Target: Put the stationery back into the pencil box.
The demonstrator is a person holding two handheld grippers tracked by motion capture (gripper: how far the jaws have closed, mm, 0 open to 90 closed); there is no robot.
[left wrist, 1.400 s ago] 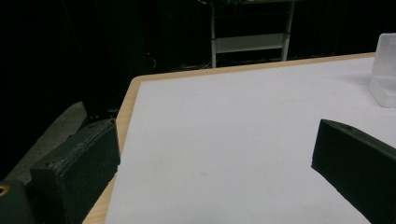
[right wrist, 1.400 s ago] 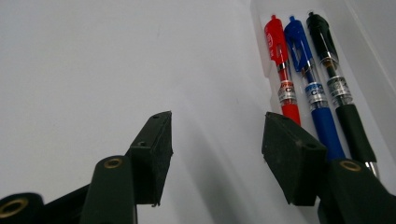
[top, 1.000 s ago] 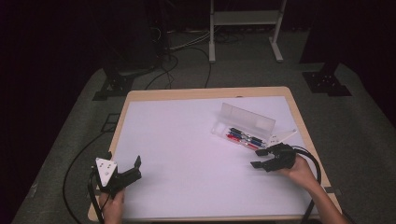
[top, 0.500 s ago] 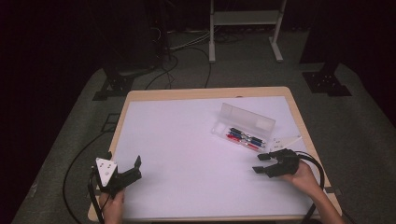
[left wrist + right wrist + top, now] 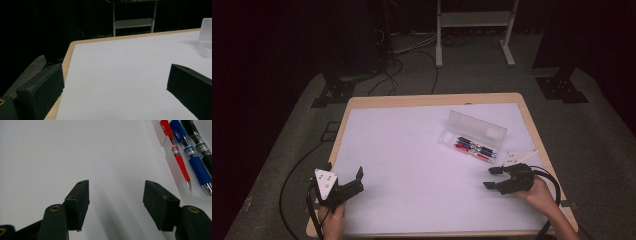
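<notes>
A clear plastic pen case (image 5: pixel 472 135) lies open on the white table top (image 5: pixel 412 150), right of centre, its lid tilted back. Inside lie a red pen (image 5: pixel 178 157), a blue pen (image 5: pixel 193 157) and a black pen (image 5: pixel 202 145). My right gripper (image 5: pixel 491 178) rests near the front right edge, just in front of the case, open with nothing between its jaws. In its own view the case wall (image 5: pixel 175 175) is to the right of my right gripper (image 5: pixel 116 195). My left gripper (image 5: pixel 354 181) sits at the front left corner, open and empty.
In the left gripper view the case's end (image 5: pixel 205 37) stands far right, and the table's wooden edge (image 5: pixel 65 62) runs beside the left jaw. A white metal stand (image 5: pixel 474 20) and cables (image 5: pixel 397 65) are on the floor beyond the table.
My right gripper has drawn back from the case toward the front right edge of the table. The left gripper has stayed put.
</notes>
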